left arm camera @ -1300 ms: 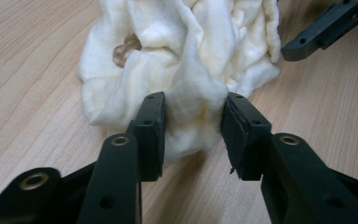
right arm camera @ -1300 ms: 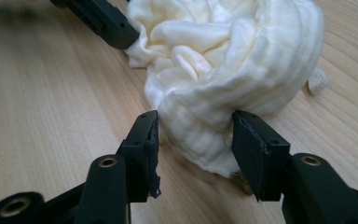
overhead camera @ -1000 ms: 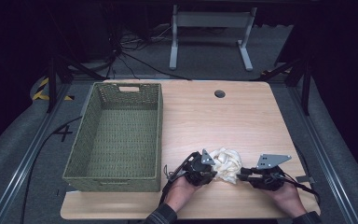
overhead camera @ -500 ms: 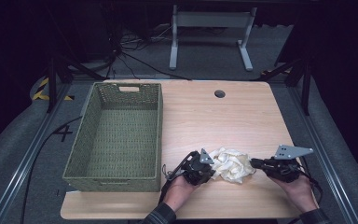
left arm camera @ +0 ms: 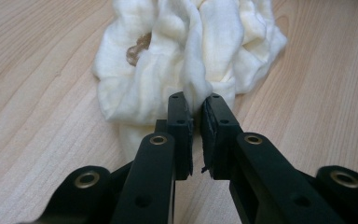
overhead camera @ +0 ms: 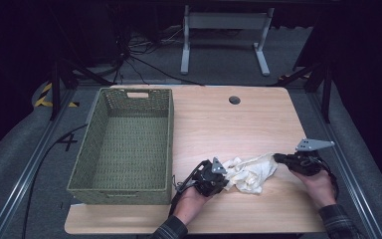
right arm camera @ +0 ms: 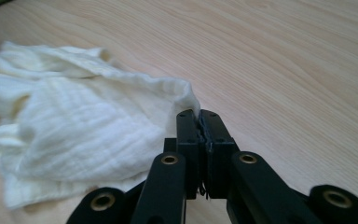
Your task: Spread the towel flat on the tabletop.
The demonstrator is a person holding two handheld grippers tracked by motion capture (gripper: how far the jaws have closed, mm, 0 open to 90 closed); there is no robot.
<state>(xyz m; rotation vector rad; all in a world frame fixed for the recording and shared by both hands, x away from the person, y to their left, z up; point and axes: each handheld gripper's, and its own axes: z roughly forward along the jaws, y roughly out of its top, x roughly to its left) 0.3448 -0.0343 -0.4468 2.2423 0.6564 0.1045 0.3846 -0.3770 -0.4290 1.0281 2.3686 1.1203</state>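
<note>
Near the table's front edge, the left gripper (overhead camera: 222, 173) pinches a raised fold of the cream cloth (overhead camera: 248, 172) — jaws clamped on it. The right gripper (overhead camera: 278, 159) grips the cloth's opposite corner, jaws closed tight. The cloth lies stretched between them on the wooden table (overhead camera: 214, 124) — green wicker basket (overhead camera: 124, 144) beyond, at left
</note>
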